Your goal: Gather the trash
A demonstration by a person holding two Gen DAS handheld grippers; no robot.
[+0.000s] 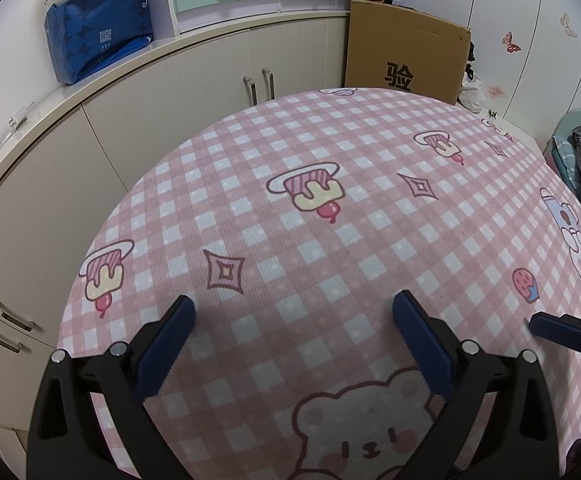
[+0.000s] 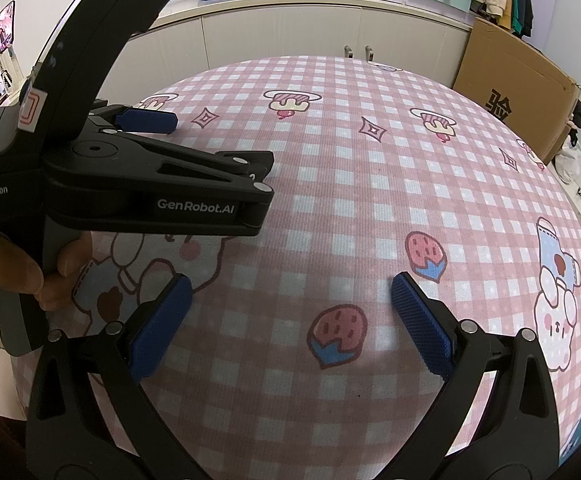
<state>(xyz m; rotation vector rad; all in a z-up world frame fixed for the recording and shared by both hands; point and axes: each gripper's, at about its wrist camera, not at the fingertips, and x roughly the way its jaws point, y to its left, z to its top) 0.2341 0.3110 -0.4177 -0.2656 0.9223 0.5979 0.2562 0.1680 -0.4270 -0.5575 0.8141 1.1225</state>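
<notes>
Both tools (image 1: 294, 312) (image 2: 292, 292) agape above pink tablecloth (image 1: 330, 240)

My view centres on a table (image 1: 330, 208) in pink checked cloth. Behind it run beige cabinets (image 1: 178, 92); a cardboard box (image 1: 406, 52) leans behind its right corner, beside white wardrobe doors (image 1: 530, 20).

Both views are evenly and softly lit by diffuse indoor light, bright enough to show colours clearly. The checked cloth on the worktop (image 1: 330, 240) carries only faint, soft-edged shadows beneath the left gripper (image 1: 290, 312) and right gripper (image 2: 290, 292). No harsh glare appears. Strong fisheye distortion bows the cabinets (image 1: 170, 92) and bulges the worktop into a dome, with dark vignetting in all 4 corners. The cloth shows fine moiré-like ribbing, and focus is fairly sharp throughout.
</notes>
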